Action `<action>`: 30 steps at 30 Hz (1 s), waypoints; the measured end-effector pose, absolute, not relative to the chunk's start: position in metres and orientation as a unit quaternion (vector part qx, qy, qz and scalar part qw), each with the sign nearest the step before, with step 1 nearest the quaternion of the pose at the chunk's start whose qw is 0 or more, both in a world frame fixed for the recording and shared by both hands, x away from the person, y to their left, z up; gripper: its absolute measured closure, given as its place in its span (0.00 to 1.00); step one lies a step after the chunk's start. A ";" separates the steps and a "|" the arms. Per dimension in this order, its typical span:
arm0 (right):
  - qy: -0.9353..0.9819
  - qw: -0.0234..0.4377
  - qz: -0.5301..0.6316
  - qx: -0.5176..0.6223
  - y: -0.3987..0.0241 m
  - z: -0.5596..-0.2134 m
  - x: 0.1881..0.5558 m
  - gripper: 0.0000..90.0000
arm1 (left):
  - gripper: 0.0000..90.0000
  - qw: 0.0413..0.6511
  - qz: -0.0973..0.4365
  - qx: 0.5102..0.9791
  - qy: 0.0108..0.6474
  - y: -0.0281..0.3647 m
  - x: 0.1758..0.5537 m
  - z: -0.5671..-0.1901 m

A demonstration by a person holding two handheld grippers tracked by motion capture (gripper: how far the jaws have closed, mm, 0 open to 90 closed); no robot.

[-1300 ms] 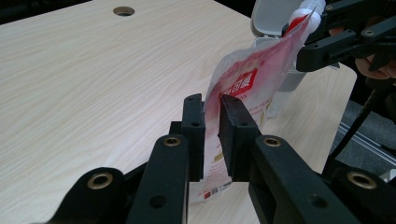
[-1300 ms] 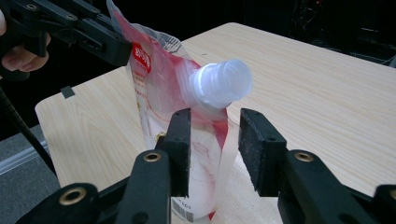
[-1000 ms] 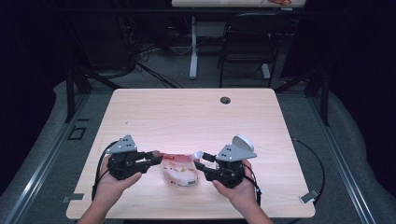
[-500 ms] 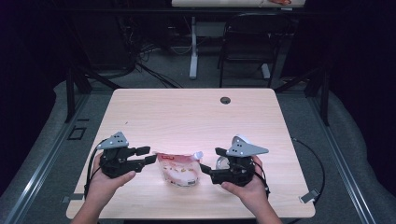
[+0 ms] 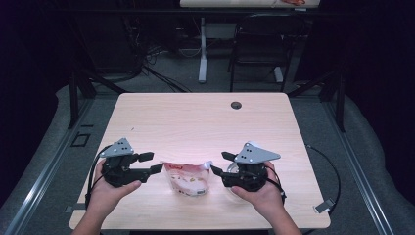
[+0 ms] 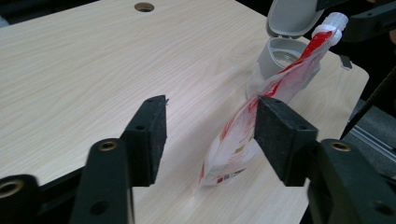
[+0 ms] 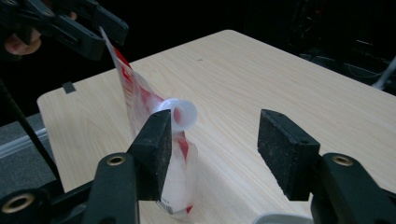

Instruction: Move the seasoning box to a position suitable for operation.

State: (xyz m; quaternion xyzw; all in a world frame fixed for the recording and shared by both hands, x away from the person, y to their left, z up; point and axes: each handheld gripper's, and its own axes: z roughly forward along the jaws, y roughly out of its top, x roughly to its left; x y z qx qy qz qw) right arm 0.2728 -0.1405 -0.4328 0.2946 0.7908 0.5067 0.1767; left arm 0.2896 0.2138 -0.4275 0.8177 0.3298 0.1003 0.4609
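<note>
Both of my grippers have drawn apart from the pouch [image 5: 188, 177] since a second ago, and their jaws have just been opening on the left and easing slightly back in on the right. My left gripper [image 5: 148, 163] now stands wide open and grips nothing; in the left gripper view the pouch edge [image 6: 243, 135] lies just beside one pad, with no squeeze evident. My right gripper [image 5: 219, 162] is likewise wide open and empty, its near pad just beside the white spout [image 7: 180, 113]. Released, the pouch stands on its base on the table [image 5: 195, 122] between the two tools, presumably set down so that it stays upright. Its long axis runs base to spout, leaning, with the spout uppermost and pointing toward my right gripper, near a grey flip-lid container [image 6: 280, 49].
</note>
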 end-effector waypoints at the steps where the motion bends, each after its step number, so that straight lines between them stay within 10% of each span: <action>1: 0.791 0.177 0.507 0.295 -0.141 -0.433 0.273 0.50 | 0.54 0.461 0.100 0.818 0.330 0.214 0.290 -0.427; 30: 0.851 0.195 0.449 0.189 -0.084 -0.377 0.286 0.69 | 0.67 0.493 0.121 0.802 0.315 0.231 0.288 -0.416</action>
